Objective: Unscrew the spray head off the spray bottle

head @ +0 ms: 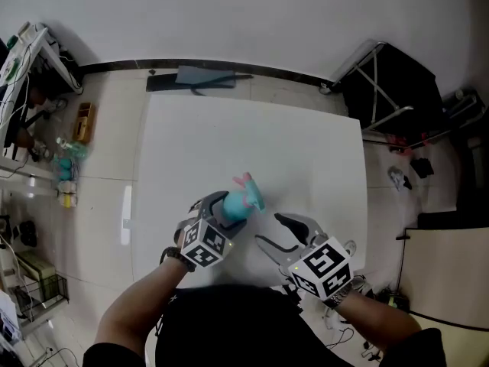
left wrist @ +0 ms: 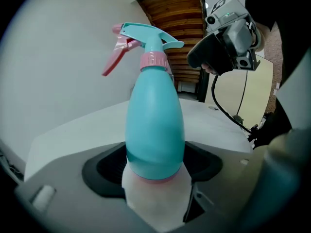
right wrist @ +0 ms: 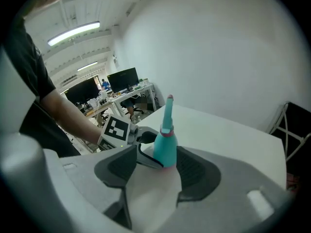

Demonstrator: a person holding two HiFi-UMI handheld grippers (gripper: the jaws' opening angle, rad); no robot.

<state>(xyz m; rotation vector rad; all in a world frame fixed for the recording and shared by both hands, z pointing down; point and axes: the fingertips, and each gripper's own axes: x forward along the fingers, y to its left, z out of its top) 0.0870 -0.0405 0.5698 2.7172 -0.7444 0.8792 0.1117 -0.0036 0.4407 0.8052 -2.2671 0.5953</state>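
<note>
Now: L hand-held gripper is clamped on the lower body of the teal spray bottle, which stands upright near the front edge of the white bench. Spray head w/ pink collar and trigger is on top. R hand-held gripper sits just beside the bottle, jaws apart, nothing btwn them, not touching it.
</note>
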